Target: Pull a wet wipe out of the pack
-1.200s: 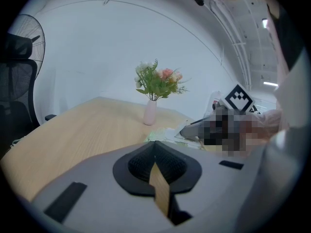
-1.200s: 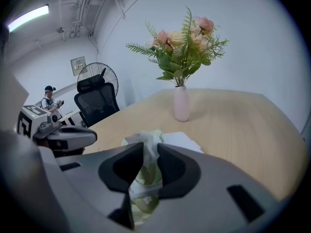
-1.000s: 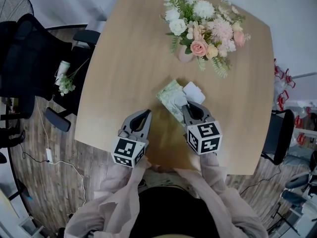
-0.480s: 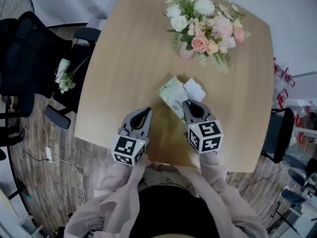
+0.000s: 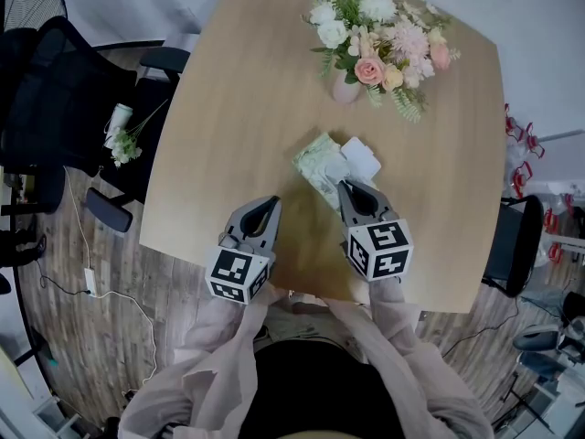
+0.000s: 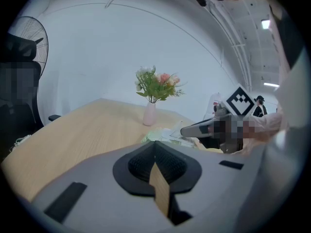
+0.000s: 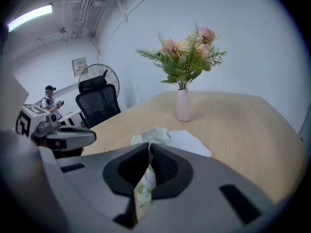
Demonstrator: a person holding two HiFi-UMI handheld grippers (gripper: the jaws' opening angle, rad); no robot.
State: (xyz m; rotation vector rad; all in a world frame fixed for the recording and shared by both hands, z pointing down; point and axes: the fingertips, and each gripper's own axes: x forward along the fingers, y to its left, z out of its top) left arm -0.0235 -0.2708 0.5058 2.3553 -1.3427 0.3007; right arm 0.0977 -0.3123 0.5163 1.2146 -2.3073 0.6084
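Nearest, the left tool [image 5: 269,207] hovers over the wooden desk [image 5: 228,126], jaws pressed together on nothing. Near it, the right tool [image 7: 148,147] has its jaws pinched on a tuft of wet wipe [image 7: 151,134] rising from the green-patterned pack [image 5: 316,165]. The pack lies mid-desk, a white flap [image 5: 360,159] at its far side. Beyond stands a pink vase of flowers [image 5: 345,88].
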